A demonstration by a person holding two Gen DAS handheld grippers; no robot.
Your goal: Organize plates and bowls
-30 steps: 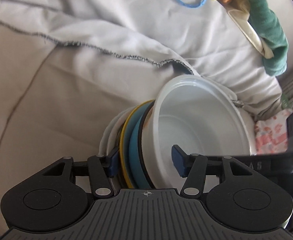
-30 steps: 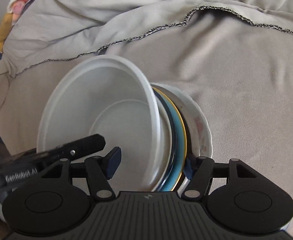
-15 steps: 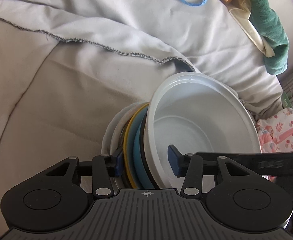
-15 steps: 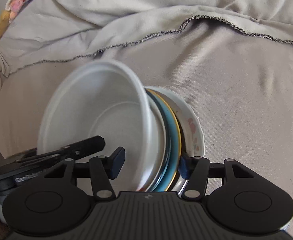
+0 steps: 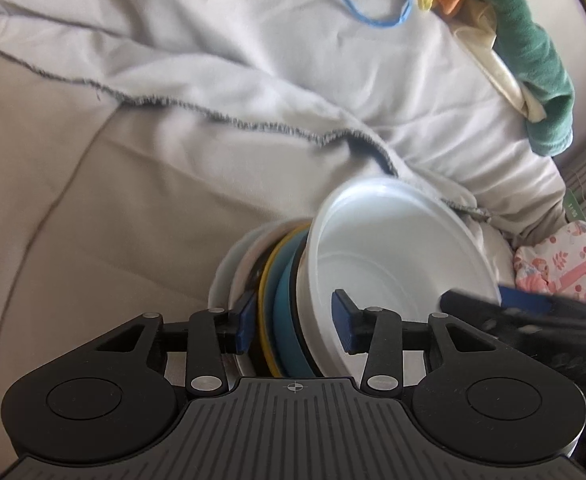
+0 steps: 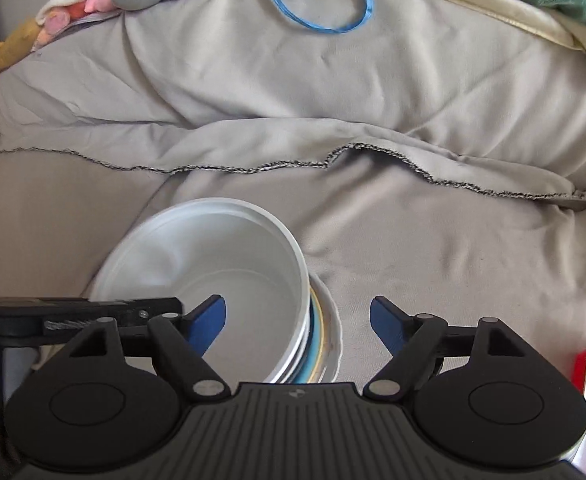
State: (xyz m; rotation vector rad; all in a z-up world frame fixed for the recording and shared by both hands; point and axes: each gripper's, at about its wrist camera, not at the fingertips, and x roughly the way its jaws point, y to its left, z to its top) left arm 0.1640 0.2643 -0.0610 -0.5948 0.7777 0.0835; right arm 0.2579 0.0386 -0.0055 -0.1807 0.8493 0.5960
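Observation:
A stack of dishes lies on a grey blanket: a white bowl (image 5: pixel 393 256) on top, then a blue plate (image 5: pixel 287 320), a yellow-rimmed plate (image 5: pixel 267 300) and a white plate (image 5: pixel 229 276). My left gripper (image 5: pixel 293 326) is shut on the stack's edge, one pad inside the bowl, the other behind the plates. In the right wrist view the bowl (image 6: pixel 213 264) and plates (image 6: pixel 321 336) sit lower left. My right gripper (image 6: pixel 297 322) is open wide around the stack's rim, touching nothing.
The grey blanket (image 6: pixel 413 248) has a stitched hem fold (image 6: pixel 253 168). A blue cord loop (image 6: pixel 321 4), soft toys (image 6: pixel 73 4) and a green cloth (image 5: pixel 533 60) lie at the back. A floral cloth (image 5: pixel 561 260) lies right of the stack.
My right gripper has opened and let go of the stack, and pulled back and up. The stack has tipped flatter onto the blanket. My left gripper keeps its hold.

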